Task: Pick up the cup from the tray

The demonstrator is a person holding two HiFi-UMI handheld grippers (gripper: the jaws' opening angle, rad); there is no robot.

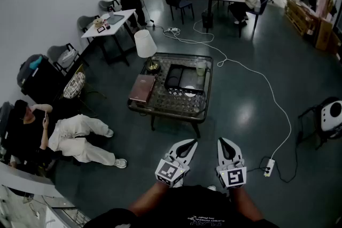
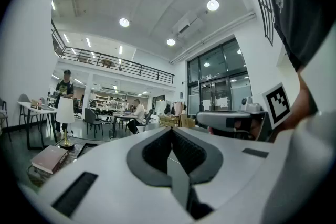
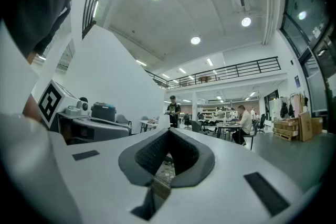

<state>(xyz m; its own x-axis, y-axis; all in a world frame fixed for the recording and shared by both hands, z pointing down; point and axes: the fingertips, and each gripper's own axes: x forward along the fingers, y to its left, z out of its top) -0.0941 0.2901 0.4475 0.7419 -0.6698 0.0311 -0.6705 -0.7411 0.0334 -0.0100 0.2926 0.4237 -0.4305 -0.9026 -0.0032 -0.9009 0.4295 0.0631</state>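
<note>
Open office, low table (image 1: 170,102): pale cup (image 1: 201,68) stands upright at the black tray's (image 1: 168,81) far right corner. Left gripper (image 1: 191,142) and right gripper (image 1: 222,141) are both closed, empty and well short of it. The cup is probably light and thin-walled; pinch mid-wall, gently.

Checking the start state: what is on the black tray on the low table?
A pale cup stands at the far right corner of the tray; a small white item lies near its front edge, too small to identify. Inside the cup cannot be seen.
</note>
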